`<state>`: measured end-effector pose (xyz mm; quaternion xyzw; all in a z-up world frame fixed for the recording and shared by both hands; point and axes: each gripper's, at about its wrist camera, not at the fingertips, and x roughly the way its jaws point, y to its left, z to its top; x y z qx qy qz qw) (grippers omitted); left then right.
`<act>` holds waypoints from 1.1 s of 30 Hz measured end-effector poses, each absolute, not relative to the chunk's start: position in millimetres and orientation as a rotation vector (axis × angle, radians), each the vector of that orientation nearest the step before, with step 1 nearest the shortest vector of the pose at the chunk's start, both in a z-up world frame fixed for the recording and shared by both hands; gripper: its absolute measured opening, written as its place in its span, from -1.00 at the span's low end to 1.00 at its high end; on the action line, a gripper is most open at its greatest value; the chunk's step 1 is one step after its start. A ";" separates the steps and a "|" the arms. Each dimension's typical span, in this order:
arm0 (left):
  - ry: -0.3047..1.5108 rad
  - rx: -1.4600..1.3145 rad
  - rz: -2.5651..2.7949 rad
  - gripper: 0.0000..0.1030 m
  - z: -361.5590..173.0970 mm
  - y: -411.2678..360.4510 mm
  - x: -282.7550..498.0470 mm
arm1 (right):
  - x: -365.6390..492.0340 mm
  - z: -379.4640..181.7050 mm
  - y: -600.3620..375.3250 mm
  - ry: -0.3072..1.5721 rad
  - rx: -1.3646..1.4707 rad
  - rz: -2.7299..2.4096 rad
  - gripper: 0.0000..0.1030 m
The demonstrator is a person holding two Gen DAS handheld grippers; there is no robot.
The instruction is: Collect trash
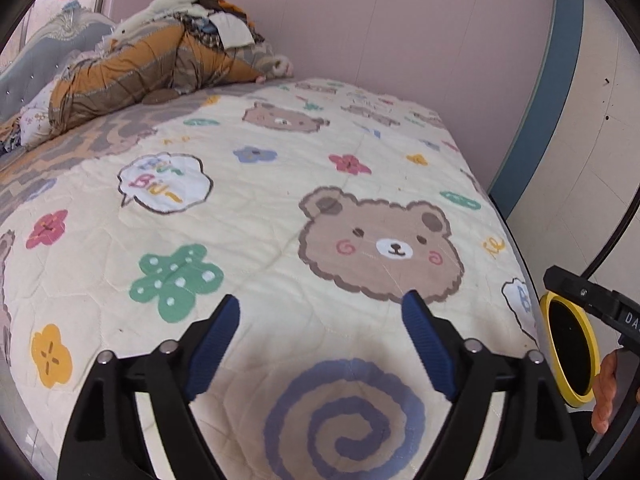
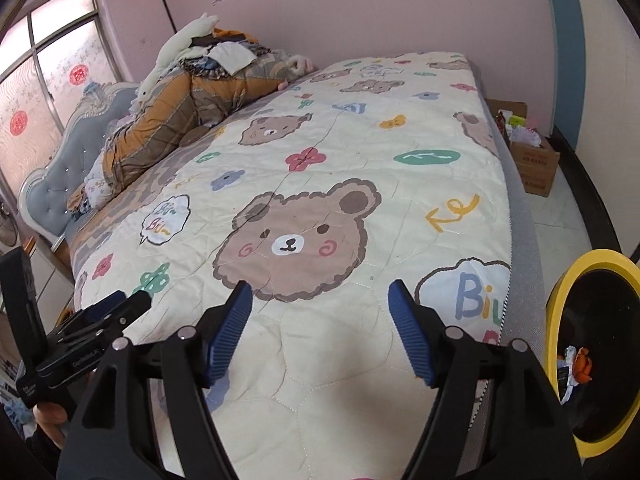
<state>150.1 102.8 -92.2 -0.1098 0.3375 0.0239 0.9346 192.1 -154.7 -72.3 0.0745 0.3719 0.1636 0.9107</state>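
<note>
Both grippers hover over the foot of a bed covered by a cream quilt [image 1: 256, 216] printed with bears and flowers. My left gripper [image 1: 321, 300] is open, its blue pads wide apart with nothing between them. My right gripper [image 2: 320, 286] is also open and empty. A bin with a yellow rim [image 2: 554, 320] and a black liner stands off the bed's right edge, with orange and white scraps [image 2: 576, 364] inside; the yellow rim [image 1: 576, 400] also shows in the left wrist view. I see no loose trash on the quilt.
A heap of orange and grey bedding and clothes [image 1: 160, 60] lies by the padded headboard [image 2: 60, 184]. A pink wall [image 1: 400, 32] runs along the far side. A cardboard box [image 2: 534, 164] of items sits on the floor past the bed.
</note>
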 end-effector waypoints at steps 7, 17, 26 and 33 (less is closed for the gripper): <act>0.592 -0.232 0.055 0.84 -83.6 104.3 134.1 | 169.7 -59.6 -154.4 0.639 0.125 0.263 0.78; 0.459 -0.172 0.041 0.84 -45.5 87.3 100.3 | 126.5 -27.8 -162.8 0.400 0.140 0.167 0.85; 0.349 -0.175 0.029 0.84 -19.1 75.7 67.4 | 101.3 -18.9 -153.4 0.368 0.080 0.110 0.85; 0.320 -0.173 0.018 0.84 -12.7 70.7 54.6 | 93.0 -19.9 -158.6 0.361 0.115 0.087 0.85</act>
